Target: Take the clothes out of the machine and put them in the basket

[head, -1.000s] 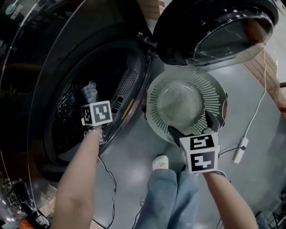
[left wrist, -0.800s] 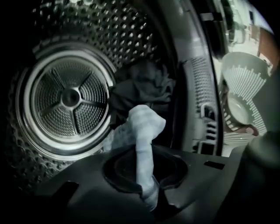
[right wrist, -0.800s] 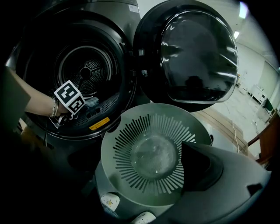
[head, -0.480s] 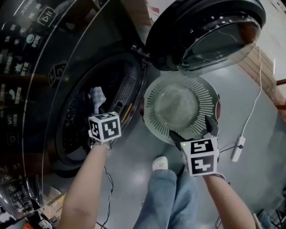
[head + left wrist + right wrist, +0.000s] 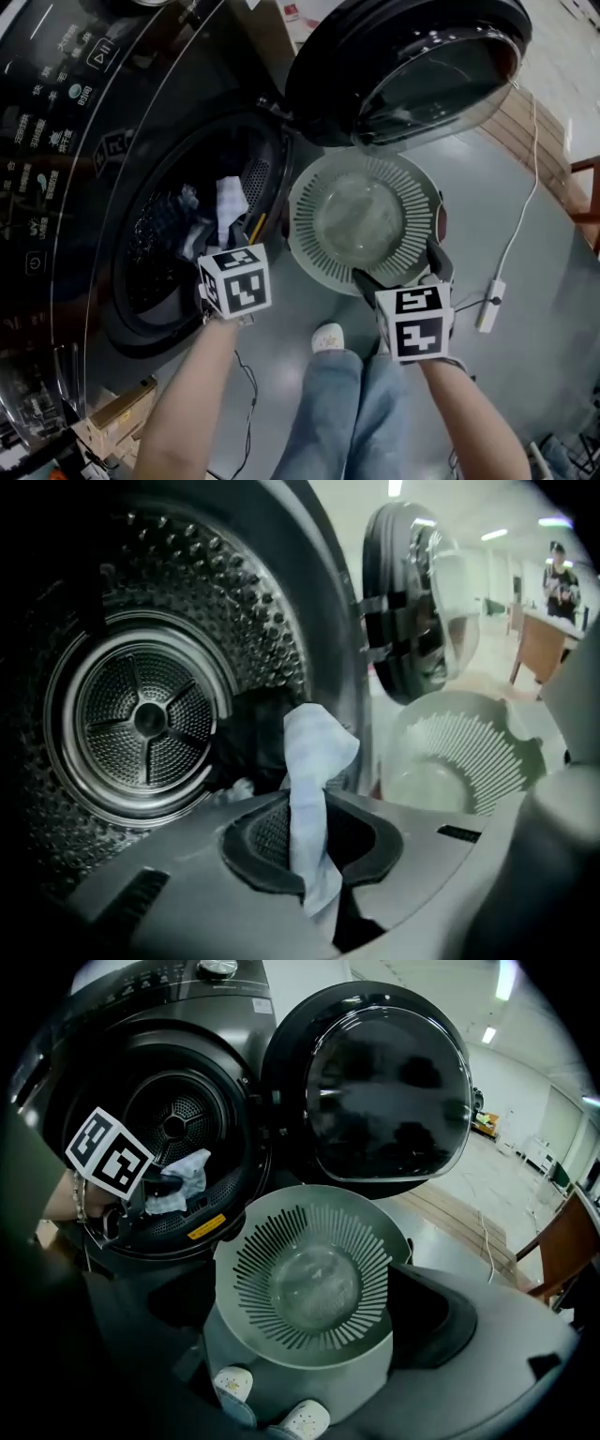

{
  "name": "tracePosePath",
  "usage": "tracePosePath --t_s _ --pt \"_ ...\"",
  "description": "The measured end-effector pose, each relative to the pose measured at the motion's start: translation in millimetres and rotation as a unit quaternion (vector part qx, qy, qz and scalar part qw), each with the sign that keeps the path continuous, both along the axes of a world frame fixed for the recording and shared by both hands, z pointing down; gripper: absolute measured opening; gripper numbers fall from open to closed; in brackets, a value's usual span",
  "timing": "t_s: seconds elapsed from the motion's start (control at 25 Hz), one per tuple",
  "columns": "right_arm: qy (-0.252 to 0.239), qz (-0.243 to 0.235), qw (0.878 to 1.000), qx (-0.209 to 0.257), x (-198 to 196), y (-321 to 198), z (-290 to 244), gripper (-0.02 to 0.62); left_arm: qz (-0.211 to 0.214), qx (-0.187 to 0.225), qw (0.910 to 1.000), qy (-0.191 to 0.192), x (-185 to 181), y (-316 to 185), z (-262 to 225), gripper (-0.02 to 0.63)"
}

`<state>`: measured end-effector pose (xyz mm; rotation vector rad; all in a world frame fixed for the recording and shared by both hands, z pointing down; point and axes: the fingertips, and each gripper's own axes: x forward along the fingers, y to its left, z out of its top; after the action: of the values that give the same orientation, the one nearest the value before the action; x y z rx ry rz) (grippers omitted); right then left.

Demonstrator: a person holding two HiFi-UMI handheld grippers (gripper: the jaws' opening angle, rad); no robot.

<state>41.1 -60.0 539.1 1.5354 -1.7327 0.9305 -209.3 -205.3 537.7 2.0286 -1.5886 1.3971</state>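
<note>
Left gripper (image 5: pixel 314 853) drew white cloth (image 5: pixel 317 752) from drum (image 5: pixel 141 719).

The washing machine (image 5: pixel 75 187) is glossy black, with white symbols on its control panel (image 5: pixel 37 141). Its drum (image 5: pixel 141 714) is silver steel dotted with small holes. The cloth (image 5: pixel 314 789) is pale blue-white. The basket (image 5: pixel 412 202) is pale grey-green with a ring of radial slits. The marker cubes (image 5: pixel 236 281) are white with black square patterns. The jeans (image 5: pixel 347 412) are blue, the shoe (image 5: pixel 328 337) white, the floor (image 5: pixel 553 309) grey.
</note>
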Motion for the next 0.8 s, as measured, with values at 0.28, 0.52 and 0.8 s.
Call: tracePosePath --t_s 0.28,0.52,0.8 --pt "0.004 0.013 1.0 -0.009 14.4 17.4 6.9 0.568 0.044 -0.026 0.9927 0.109 75.4 25.0 -7.0 0.038" --pt "0.009 0.025 0.999 -0.023 32.4 34.5 16.6 0.568 0.076 -0.079 0.9719 0.208 138.6 53.6 -3.7 0.038" --pt "-0.003 0.081 0.996 -0.025 67.7 41.9 16.9 0.566 0.115 -0.144 0.9233 0.337 214.0 83.5 -18.3 0.038"
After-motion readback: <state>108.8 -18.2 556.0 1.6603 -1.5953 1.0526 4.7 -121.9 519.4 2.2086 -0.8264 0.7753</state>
